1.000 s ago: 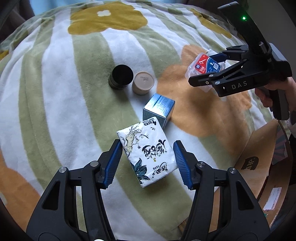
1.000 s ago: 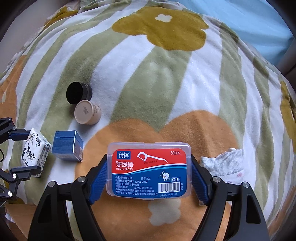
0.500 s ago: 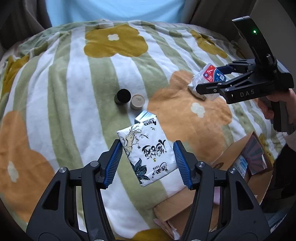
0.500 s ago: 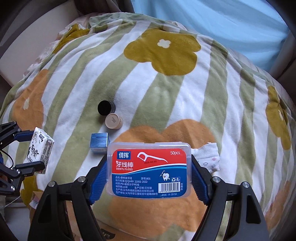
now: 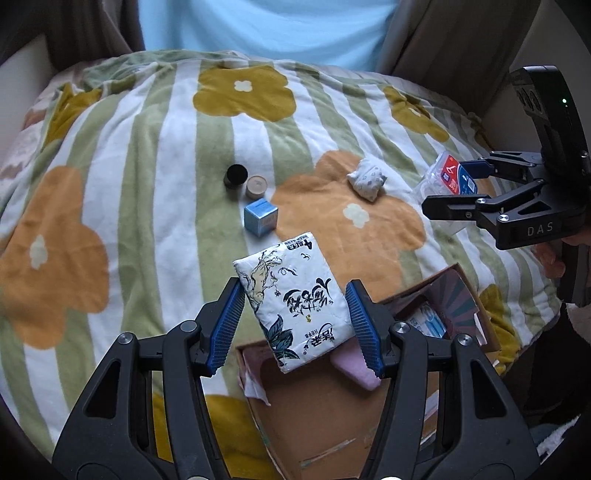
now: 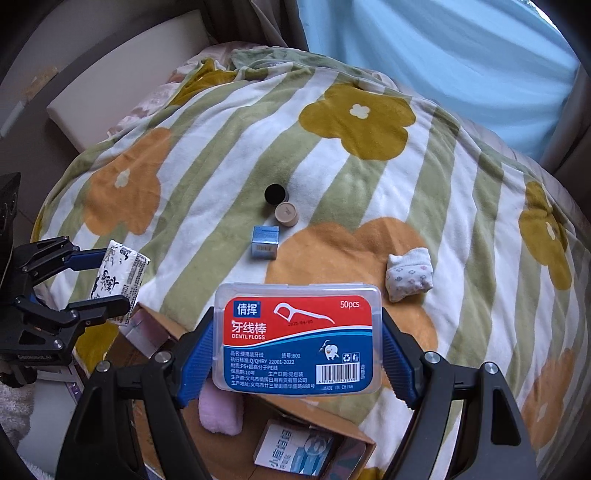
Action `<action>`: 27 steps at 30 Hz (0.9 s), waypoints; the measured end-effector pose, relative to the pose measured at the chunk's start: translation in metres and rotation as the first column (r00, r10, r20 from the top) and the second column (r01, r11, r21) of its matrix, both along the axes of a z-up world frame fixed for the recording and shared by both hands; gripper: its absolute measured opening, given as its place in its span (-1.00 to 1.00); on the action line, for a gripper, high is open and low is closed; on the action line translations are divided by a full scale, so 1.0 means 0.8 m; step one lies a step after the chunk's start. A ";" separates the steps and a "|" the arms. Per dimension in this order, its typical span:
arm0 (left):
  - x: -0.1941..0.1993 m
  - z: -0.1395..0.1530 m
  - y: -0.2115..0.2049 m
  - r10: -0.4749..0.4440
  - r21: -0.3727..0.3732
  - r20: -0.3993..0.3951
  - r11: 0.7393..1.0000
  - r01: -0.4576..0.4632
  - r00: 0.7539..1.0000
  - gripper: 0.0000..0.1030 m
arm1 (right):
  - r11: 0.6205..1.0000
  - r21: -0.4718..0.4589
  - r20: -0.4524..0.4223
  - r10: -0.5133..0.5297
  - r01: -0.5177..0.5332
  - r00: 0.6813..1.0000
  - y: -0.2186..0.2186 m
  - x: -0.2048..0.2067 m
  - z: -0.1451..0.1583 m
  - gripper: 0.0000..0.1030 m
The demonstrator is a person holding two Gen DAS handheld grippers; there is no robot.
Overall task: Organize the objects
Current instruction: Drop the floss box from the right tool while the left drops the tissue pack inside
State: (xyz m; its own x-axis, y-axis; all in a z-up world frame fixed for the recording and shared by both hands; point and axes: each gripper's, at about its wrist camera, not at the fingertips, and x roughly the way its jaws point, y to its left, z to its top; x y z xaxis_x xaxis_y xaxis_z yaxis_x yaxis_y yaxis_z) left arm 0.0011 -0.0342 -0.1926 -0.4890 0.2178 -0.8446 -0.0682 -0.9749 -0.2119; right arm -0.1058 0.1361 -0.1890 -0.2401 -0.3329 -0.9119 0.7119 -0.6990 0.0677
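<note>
My left gripper [image 5: 295, 325] is shut on a white tissue pack [image 5: 291, 299] with black ink drawings, held above an open cardboard box [image 5: 325, 413]. My right gripper [image 6: 297, 354] is shut on a clear dental floss box [image 6: 297, 338] with a red and blue label, also above the cardboard box [image 6: 229, 443]. On the flowered blanket [image 5: 147, 192] lie a black cap [image 5: 235, 175], a beige cap [image 5: 256, 185], a small blue box [image 5: 260, 218] and a folded white sock [image 5: 365, 179]. Each gripper shows in the other's view, the right one [image 5: 458, 188] and the left one [image 6: 107, 280].
The cardboard box holds a pink cloth [image 6: 219, 410], a blue and white carton [image 6: 295, 452] and other packs. A light blue curtain [image 5: 266, 29] hangs behind the bed. A white board [image 6: 122, 70] stands at the bed's left.
Both grippers have pulled back and up from the blanket with their objects. The cardboard box has come into view beneath them, and the sock now shows.
</note>
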 end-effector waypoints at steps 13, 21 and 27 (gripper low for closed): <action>0.100 -0.058 0.050 0.136 -0.044 0.092 0.990 -0.132 0.986 0.05 | 0.995 0.007 0.070 0.098 -0.098 0.993 0.032 0.098 -0.032 0.48; 0.120 -0.095 0.064 0.209 -0.051 0.131 0.978 -0.204 0.969 0.05 | 0.986 0.020 0.128 0.163 -0.167 0.978 0.040 0.141 -0.082 0.48; 0.117 -0.103 0.064 0.230 -0.067 0.129 0.972 -0.223 0.965 0.05 | 0.979 0.020 0.140 0.200 -0.205 0.970 0.044 0.156 -0.102 0.48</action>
State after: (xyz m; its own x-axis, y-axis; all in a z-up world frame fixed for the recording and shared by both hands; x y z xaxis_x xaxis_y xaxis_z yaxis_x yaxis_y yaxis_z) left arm 0.0943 0.0171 -0.2748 -0.4010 0.0691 -0.9135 0.1817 -0.9714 -0.1532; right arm 0.0189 0.1713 -0.2708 -0.0430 -0.3300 -0.9430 0.8245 -0.5448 0.1530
